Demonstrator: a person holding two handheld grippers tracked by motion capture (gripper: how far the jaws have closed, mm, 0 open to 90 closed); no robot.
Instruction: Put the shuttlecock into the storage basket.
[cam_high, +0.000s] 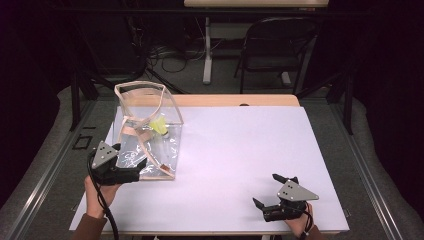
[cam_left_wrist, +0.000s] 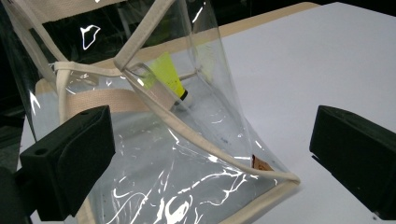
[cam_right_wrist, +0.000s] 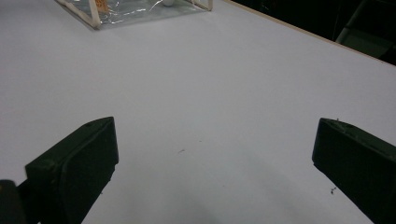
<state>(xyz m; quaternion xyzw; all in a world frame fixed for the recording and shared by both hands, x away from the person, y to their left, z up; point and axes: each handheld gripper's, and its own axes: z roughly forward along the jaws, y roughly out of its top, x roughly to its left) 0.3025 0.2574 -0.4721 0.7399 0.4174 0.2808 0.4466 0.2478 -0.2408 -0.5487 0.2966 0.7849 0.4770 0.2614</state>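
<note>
A clear plastic bag (cam_high: 145, 125) with beige trim and straps stands on the left part of the white table (cam_high: 240, 150). Inside it lies a yellow object (cam_high: 159, 125) with a black band near its tip. My left gripper (cam_high: 131, 159) is open at the bag's near left corner. In the left gripper view its jaws stand wide on either side of the bag's lower corner (cam_left_wrist: 261, 182), with the yellow object (cam_left_wrist: 166, 74) behind the plastic. My right gripper (cam_high: 265, 189) is open over bare table at the front right, with nothing between its jaws (cam_right_wrist: 215, 154). The bag's base (cam_right_wrist: 135, 9) shows far off.
A wooden strip (cam_high: 235, 100) runs along the table's far edge. Beyond it stand a dark folding chair (cam_high: 275, 45) and a white table leg (cam_high: 207, 50), with cables on the floor. A wide stretch of table separates the bag from the right gripper.
</note>
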